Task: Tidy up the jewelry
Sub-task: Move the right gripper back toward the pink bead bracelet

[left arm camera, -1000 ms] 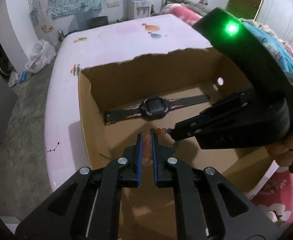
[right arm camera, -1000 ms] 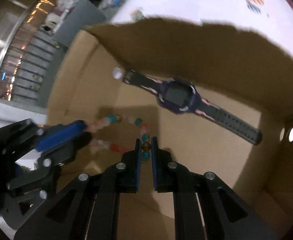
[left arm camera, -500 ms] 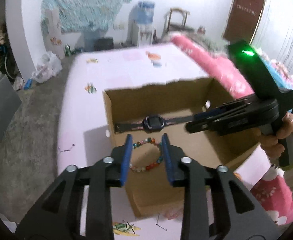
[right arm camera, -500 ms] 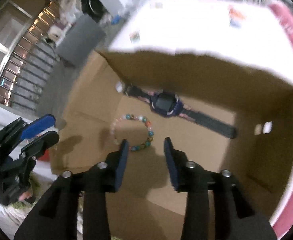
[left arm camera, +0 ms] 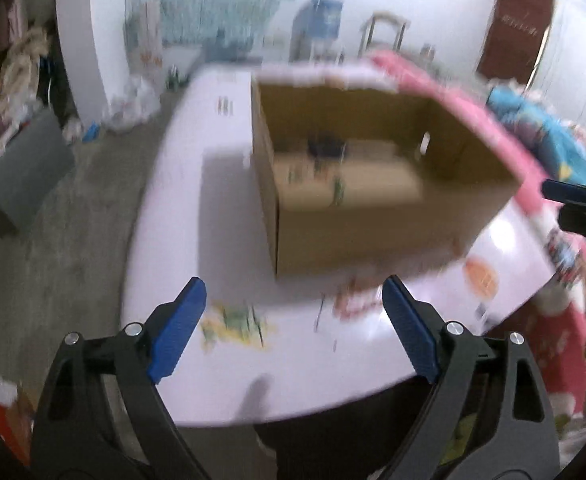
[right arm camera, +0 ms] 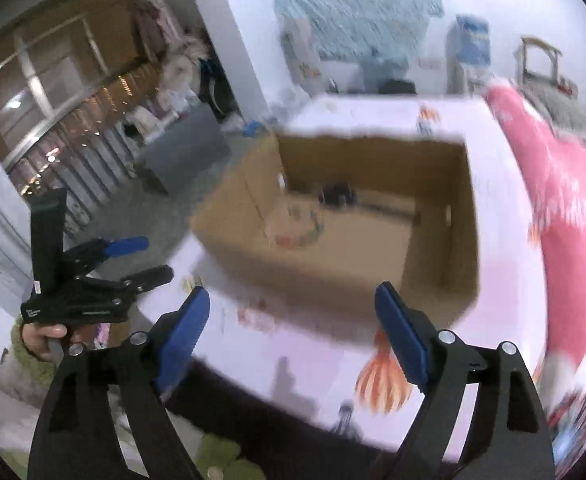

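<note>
Both grippers clear of the open cardboard box (left arm camera: 373, 220), jaws spreading with nothing between them

The left gripper (left arm camera: 293, 332) and right gripper (right arm camera: 293, 332) sit low in their frames – ribbed blue pads on matte black arms – opening over the glossy pale desk (left arm camera: 181, 216) with its cartoon prints. The box, plain brown corrugated board with a torn upper rim, stands at frame centre; on its floor lie a ring of mixed coloured beads, the bracelet (right arm camera: 301, 228), and behind it a dark watch (right arm camera: 337, 194), both blurred. In the right wrist view a hand (right arm camera: 43, 334) at lower left holds the left gripper's handle – a pink quilt (right arm camera: 561, 200) fills the right side
</note>
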### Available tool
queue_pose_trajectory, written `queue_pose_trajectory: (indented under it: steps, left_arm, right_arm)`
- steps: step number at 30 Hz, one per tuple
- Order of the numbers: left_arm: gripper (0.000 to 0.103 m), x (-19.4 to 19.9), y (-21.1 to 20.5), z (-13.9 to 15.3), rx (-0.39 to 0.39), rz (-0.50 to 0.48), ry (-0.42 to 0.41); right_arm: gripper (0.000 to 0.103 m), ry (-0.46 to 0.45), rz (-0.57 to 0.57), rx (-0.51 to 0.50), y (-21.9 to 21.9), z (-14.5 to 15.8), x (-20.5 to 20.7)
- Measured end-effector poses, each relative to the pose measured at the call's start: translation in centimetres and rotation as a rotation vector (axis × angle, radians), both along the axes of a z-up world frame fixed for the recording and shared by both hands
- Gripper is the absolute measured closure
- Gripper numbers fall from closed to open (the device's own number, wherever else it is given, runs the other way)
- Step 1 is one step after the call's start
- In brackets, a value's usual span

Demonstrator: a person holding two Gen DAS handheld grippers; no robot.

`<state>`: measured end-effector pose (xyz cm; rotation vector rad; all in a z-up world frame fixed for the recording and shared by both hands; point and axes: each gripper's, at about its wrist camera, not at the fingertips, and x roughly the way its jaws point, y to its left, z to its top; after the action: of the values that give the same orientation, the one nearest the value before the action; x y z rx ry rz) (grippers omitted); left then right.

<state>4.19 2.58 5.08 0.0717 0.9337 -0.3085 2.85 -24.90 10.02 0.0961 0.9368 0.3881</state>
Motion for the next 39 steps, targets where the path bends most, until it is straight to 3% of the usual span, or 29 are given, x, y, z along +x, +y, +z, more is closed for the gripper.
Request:
queue_pose_trajectory:
  steps: [2,5,8,13,18,23,30,39]
  left_arm:
    - [0.017,0.1,-0.5,-2.8,0.038,0.006,0.048]
    - [0.017,0.5,-0.8,-5.1,0.075,0.022,0.083]
    - [0.017,0.9,-0.6,-6.3,0.098,0.036,0.093]
    - [0.012,1.5,-0.3,-7.9,0.118,0.057,0.126]
    - [0.007,1.5,0.1,-8.2,0.105,0.071,0.115]
    - [0.007,1.7,0.0,-8.3,0.11,0.076,0.122]
    - [0.007,1.8,-0.6,-8.1,0.124,0.06,0.144]
    - [0.007,2.5,-0.6,-8.1,0.122,0.065,0.155]
  right_arm:
    - [0.021,0.08,-0.022,-0.043,1.2,-3.6,-0.6]
    - [0.021,0.108,-0.053,-0.14,2.6,-6.6,-1.3]
    - [0.021,0.118,-0.075,-0.215,3.8,-8.2,-1.1]
    - [0.021,0.157,-0.119,-0.239,4.1,-10.6,-0.1]
    - [0.019,0.139,-0.126,-0.326,4.9,-11.4,0.2]
    - [0.007,0.152,-0.12,-0.332,5.3,-11.9,0.4]
    - [0.007,0.163,-0.13,-0.327,6.7,-12.2,1.2]
    - [0.006,0.165,-0.07,-0.314,5.4,-12.2,1.4]
